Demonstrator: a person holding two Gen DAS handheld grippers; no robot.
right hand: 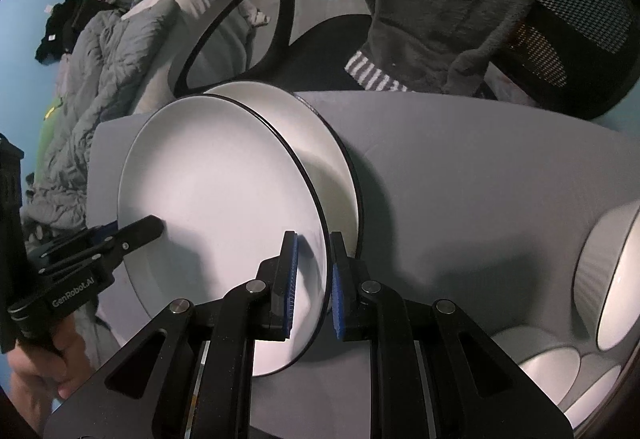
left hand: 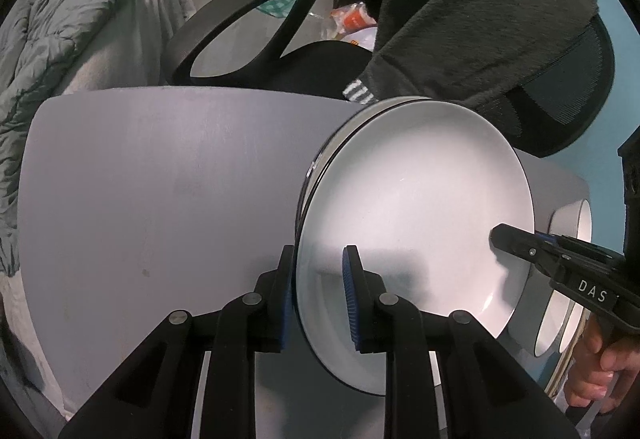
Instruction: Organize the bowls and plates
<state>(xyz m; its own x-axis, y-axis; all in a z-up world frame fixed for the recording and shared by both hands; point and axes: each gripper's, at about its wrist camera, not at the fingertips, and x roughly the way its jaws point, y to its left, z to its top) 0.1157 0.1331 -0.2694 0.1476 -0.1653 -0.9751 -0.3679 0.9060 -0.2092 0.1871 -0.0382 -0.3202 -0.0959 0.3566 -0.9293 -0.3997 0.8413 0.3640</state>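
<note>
Left wrist view puts our left claw (left hand: 318, 297) nearest, pinching the near rim of the top plate (left hand: 416, 207); our right claw (right hand: 314, 281) pinches the opposite rim. Just beyond the right claw's fingers a second plate (right hand: 332, 159) lies on the counter (right hand: 460, 175), partly under the held one. We judge we are mid-carry, stacking. Next we must centre the top plate over the second, lower it level, then release both. Bowls (right hand: 612, 279) wait off to the right claw's right.
</note>
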